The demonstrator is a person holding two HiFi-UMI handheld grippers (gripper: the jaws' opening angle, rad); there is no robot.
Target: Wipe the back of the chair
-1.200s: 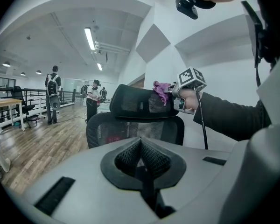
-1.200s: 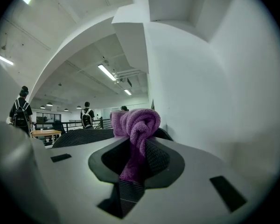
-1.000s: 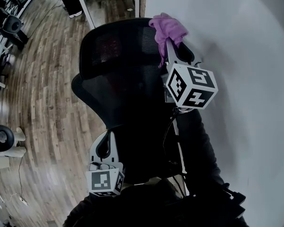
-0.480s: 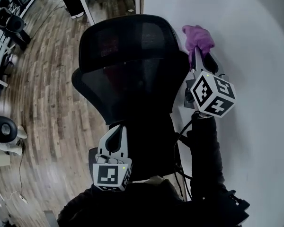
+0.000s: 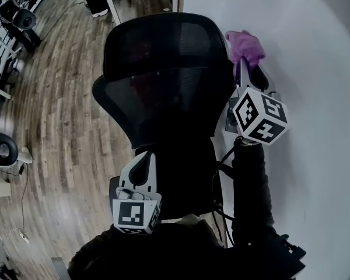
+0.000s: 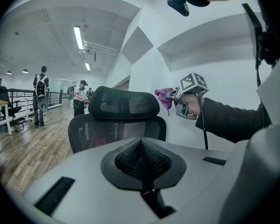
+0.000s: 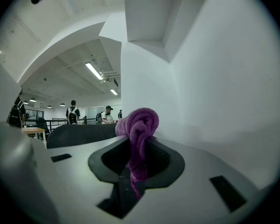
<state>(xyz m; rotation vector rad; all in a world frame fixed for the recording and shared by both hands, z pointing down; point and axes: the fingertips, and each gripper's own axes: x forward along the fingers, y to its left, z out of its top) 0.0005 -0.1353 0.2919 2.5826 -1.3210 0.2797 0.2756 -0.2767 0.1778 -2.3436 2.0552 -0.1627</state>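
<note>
Here the right claw (image 5: 245,69) pinches a purple cloth (image 5: 245,44) beside the chair (image 5: 163,74).

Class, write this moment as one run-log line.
right gripper: shut on purple cloth, beside headrest, near wall | left gripper: shut, empty, low behind chair back

**Tight by the wall, open to the left**

The chair (image 5: 163,98) stands near the white wall (image 5: 315,69). My right gripper (image 5: 245,63), clamped on the purple cloth (image 5: 245,44), sits in the narrow gap between headrest (image 5: 163,42) and wall. Left of the chair the wood floor (image 5: 64,127) lies open. My left gripper (image 5: 141,167), jaws together, hangs low behind the chair.
</note>
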